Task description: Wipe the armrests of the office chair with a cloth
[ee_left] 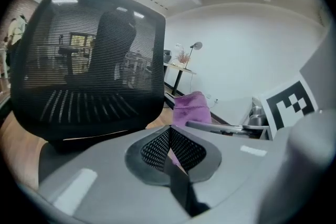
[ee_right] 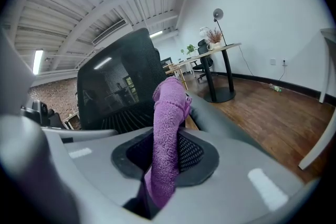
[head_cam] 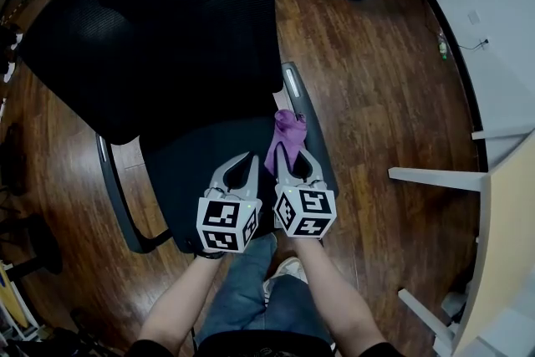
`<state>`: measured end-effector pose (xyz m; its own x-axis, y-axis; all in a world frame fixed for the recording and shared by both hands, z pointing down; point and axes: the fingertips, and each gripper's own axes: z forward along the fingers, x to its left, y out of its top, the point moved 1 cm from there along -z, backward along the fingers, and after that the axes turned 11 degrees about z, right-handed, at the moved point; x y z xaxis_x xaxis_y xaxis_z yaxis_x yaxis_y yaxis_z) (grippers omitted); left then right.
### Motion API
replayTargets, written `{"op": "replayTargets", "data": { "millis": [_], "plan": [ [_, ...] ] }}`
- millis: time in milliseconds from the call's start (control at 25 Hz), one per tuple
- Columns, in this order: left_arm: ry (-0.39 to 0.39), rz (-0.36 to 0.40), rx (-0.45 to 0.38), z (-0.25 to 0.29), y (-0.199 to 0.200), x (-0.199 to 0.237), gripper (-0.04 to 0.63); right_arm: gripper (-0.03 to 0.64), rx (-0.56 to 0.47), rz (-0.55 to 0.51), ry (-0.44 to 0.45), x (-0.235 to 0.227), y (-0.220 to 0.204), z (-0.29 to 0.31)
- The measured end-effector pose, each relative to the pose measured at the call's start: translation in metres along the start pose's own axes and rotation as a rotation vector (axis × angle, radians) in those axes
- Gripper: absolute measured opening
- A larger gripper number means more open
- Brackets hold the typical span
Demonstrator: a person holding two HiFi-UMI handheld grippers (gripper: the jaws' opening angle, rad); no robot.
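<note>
Left gripper [ee_left: 169,134] jaws pinched together, empty; mesh chair back [ee_left: 89,60] ahead, purple cloth [ee_left: 190,108] just to its right.

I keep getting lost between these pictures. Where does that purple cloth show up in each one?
Head view: the purple cloth is at centre, sticking out of the right claw.
Left gripper view: just right of centre, beyond the closed left claw.
Right gripper view: dead centre, clamped between the jaws and standing up.
Shared landmark: the chair's black mesh backrest.
</note>
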<state>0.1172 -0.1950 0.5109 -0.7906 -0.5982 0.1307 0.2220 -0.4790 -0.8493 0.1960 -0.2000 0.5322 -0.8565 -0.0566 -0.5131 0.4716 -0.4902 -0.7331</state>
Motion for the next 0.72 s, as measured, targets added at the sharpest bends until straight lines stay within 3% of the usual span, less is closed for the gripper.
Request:
{"op": "replayTargets", "data": {
  "millis": [720],
  "plan": [
    [0.017,0.024,-0.031,-0.067,-0.041,-0.073,0.005,0.074,-0.004,-0.043,0.018,-0.022,-0.050,-0.105]
  ]
}}
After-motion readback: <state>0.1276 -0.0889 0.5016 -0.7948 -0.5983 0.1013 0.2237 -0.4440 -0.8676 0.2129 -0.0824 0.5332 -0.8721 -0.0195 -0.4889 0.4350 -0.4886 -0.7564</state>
